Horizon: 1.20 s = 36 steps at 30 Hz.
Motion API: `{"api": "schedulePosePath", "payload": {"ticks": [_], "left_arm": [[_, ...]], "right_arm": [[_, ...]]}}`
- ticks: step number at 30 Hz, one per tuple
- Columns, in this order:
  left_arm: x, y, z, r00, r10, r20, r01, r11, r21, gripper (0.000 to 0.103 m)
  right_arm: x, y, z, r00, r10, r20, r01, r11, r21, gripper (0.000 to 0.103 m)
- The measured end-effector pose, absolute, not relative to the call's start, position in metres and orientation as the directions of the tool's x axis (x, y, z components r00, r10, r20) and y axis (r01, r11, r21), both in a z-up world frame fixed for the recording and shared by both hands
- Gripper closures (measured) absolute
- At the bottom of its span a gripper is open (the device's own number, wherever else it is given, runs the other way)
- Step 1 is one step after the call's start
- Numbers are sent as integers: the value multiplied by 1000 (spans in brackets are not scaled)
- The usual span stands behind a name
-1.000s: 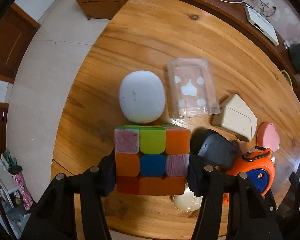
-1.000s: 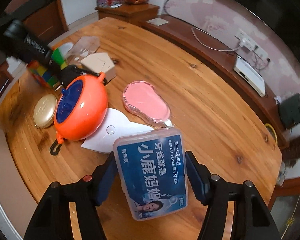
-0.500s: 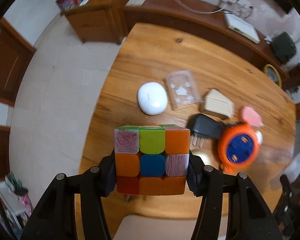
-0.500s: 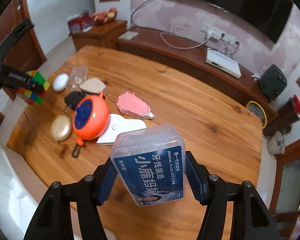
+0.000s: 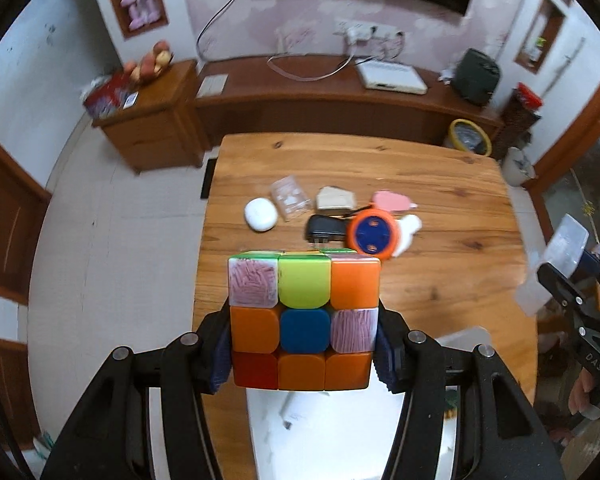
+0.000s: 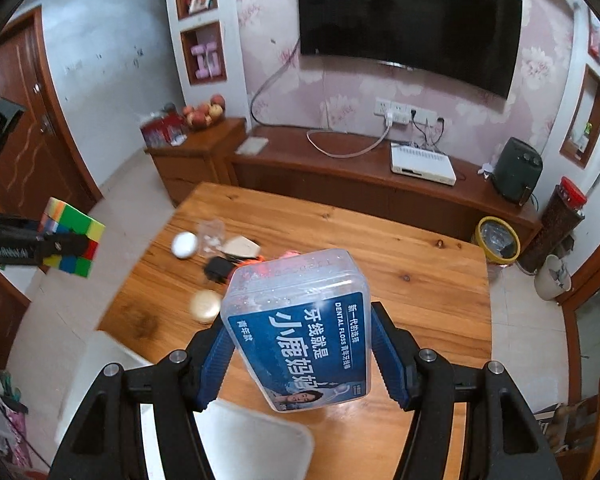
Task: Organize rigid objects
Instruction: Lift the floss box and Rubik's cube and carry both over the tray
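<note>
My left gripper (image 5: 304, 356) is shut on a Rubik's cube (image 5: 304, 320) and holds it high above the wooden table (image 5: 440, 288). The cube also shows at the left of the right wrist view (image 6: 70, 238). My right gripper (image 6: 300, 364) is shut on a clear dental floss box (image 6: 300, 328) with a blue label, also held high over the table (image 6: 420, 280). That box shows at the right edge of the left wrist view (image 5: 556, 264).
On the table lie a white oval case (image 5: 261, 214), a clear plastic box (image 5: 290, 198), a beige box (image 5: 335, 199), a black charger (image 5: 325, 229), an orange round reel (image 5: 373, 233), a pink case (image 5: 392, 201) and a gold compact (image 6: 205, 306). White chairs (image 5: 324, 432) stand at the near edge.
Both grippers have risen and pulled back from the table with their objects; the table things now look much smaller and farther away.
</note>
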State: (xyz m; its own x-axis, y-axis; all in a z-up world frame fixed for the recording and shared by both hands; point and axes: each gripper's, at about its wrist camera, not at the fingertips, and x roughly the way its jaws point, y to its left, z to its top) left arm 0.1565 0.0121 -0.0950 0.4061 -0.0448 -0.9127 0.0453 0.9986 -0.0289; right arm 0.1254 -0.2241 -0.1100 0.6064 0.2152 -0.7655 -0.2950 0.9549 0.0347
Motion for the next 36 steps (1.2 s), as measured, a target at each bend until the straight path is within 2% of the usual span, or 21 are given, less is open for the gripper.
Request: {"api": "schedulePosePath", "payload": {"ticks": [7, 16, 24, 36], "left_arm": [[116, -1, -67, 458, -76, -885, 72, 996, -49, 44], [66, -17, -77, 474, -19, -880, 85, 996, 24, 44], [34, -28, -120, 406, 4, -914, 107, 993, 52, 44], [16, -30, -202, 301, 31, -953, 128, 989, 73, 44]], "right_arm": [[75, -221, -66, 614, 271, -741, -301, 949, 97, 38], [23, -215, -60, 549, 328, -769, -316, 933, 173, 38], [-7, -197, -95, 492, 318, -810, -356, 923, 146, 38], [-13, -168, -191, 315, 244, -917, -362, 924, 122, 38]]}}
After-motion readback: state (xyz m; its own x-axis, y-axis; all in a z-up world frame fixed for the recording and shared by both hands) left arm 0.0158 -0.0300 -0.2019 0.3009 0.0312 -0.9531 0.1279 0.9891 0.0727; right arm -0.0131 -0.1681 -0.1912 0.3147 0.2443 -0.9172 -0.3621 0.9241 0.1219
